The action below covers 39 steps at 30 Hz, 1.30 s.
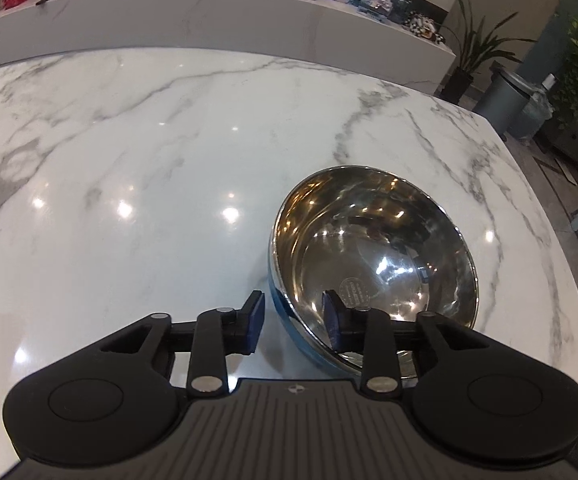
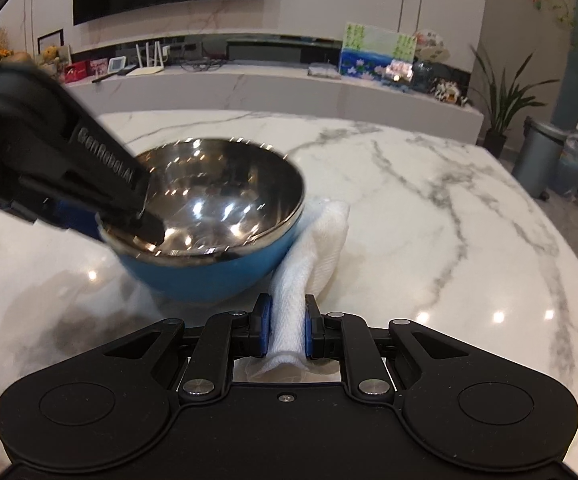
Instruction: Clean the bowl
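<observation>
Left wrist view: the bowl on the bench was straddled at its rim by the left gripper, fingers apart. A cloth was clamped by the right gripper against the bowl's side.

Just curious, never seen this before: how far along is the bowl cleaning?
Early to midway, I'd guess. Done: the left gripper straddles the bowl rim, one finger inside, one outside; the right gripper has clamped the white cloth. In hand: the cloth lies against the bowl's blue outside. Left: wiping the shiny inside.
</observation>
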Each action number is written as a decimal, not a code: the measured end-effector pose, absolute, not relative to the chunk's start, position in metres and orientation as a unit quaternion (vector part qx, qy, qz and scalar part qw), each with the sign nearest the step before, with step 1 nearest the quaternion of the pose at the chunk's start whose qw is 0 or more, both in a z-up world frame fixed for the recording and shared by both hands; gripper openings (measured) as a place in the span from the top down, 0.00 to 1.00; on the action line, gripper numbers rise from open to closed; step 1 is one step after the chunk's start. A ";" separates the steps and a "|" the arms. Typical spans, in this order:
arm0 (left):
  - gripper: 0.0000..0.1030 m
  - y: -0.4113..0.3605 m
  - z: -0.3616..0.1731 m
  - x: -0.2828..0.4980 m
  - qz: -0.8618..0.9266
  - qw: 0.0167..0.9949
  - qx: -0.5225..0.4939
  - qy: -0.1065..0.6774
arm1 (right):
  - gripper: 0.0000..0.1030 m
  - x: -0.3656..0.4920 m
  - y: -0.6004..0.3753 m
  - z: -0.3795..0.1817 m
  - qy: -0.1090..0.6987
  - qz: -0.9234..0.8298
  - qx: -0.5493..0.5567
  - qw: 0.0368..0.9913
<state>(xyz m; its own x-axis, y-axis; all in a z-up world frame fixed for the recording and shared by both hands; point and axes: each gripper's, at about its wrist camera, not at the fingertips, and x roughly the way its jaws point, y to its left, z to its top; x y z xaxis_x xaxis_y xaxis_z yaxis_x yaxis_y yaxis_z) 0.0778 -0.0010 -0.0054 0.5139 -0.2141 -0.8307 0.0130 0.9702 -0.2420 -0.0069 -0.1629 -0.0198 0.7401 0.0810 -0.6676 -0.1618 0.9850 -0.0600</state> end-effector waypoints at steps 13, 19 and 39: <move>0.72 -0.007 -0.005 0.083 -0.073 0.868 -0.086 0.484 | 0.87 -0.008 -0.166 -0.005 0.312 0.062 -0.068 0.946; 0.72 -0.003 -0.003 0.089 -0.061 0.873 -0.087 0.476 | 0.87 -0.008 -0.155 -0.015 0.347 0.089 -0.079 0.930; 0.78 -0.002 -0.009 0.091 -0.071 0.864 -0.080 0.493 | 0.87 -0.001 -0.156 -0.014 0.344 0.096 -0.083 0.930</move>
<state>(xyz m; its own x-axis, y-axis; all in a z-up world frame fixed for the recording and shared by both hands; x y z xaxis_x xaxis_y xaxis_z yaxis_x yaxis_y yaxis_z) 0.0906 -0.0019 -0.0085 0.5047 -0.2011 -0.8396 0.0442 0.9772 -0.2075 -0.0012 -0.1564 -0.0145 0.7447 0.1217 -0.6562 -0.2366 0.9675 -0.0891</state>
